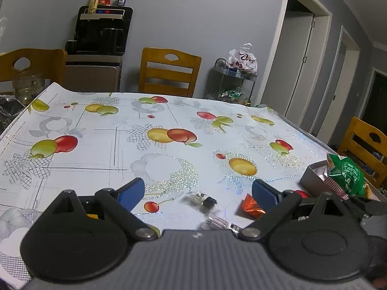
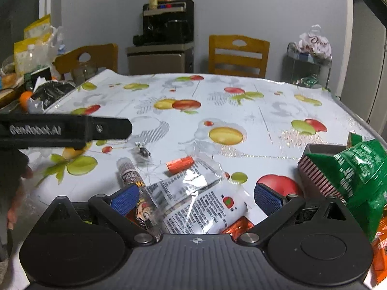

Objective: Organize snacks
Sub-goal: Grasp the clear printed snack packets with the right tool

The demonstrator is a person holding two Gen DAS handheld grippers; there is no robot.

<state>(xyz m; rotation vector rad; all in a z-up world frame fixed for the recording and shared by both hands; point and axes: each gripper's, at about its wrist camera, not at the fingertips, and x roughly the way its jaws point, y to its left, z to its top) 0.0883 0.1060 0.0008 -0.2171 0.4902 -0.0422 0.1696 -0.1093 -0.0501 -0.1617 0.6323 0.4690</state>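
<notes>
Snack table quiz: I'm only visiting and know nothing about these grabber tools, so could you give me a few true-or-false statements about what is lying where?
1. Both grippers are holding a snack. False: the left gripper and the right gripper are both open and hold nothing.
2. A green snack bag sticks out of the striped box. True.
3. The tablecloth is plain white. False: it is printed with fruit.
4. An orange-wrapped snack lies on the table beyond the clear printed packet. True.
5. The striped box is at the left edge of the right wrist view. False: it is at the right edge.
</notes>
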